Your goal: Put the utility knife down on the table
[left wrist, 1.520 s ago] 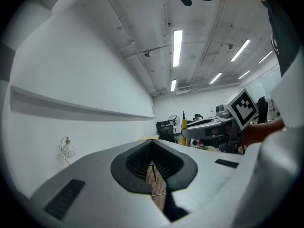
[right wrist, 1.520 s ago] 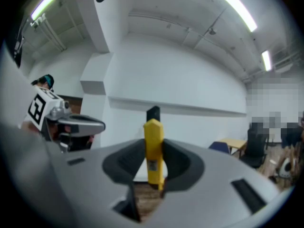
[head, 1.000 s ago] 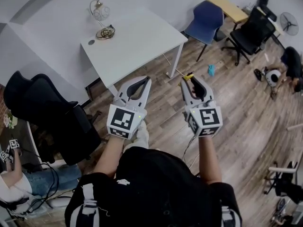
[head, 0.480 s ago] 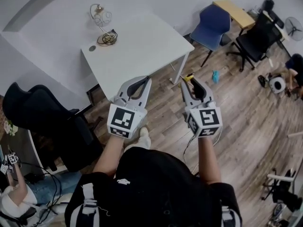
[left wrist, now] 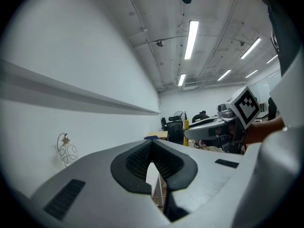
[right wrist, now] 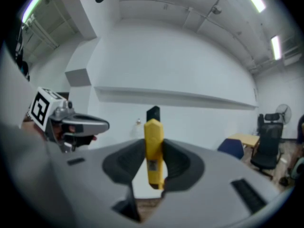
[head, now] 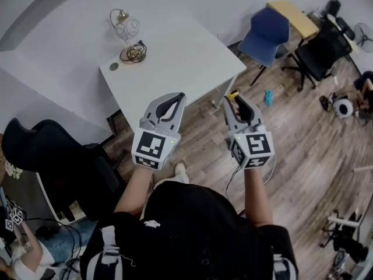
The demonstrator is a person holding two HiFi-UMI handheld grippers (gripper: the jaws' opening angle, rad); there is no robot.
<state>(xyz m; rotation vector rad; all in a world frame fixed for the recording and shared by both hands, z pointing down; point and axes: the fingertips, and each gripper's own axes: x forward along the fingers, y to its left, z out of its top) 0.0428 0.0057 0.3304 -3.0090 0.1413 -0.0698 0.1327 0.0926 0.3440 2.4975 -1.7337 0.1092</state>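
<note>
Since the earlier frames both grippers have been carried closer to the white rectangular table [head: 175, 51]. Its near edge is now seen just ahead of the tips in the head view, vs. well apart before. The yellow plastic utility knife [right wrist: 153, 148] w/ a black end is pinched upright between the jaws of the right gripper [head: 238, 100]. Its tip pokes past them, and it is still off the table, over the wood-plank floor [head: 303, 156]. The left gripper [head: 176, 97] is held alongside, jaws pressed together w/ nothing between them. The step in hand is judged to be the carry/approach; set-down is not yet begun. Next, the right gripper needs to be brought over bare tabletop, clear of the wire ornament [head: 125, 25] & coiled wire [head: 134, 53] at the far corner. It is then to be lowered till the knife is borne by the surface, and only then are the jaws to be spread.
</note>
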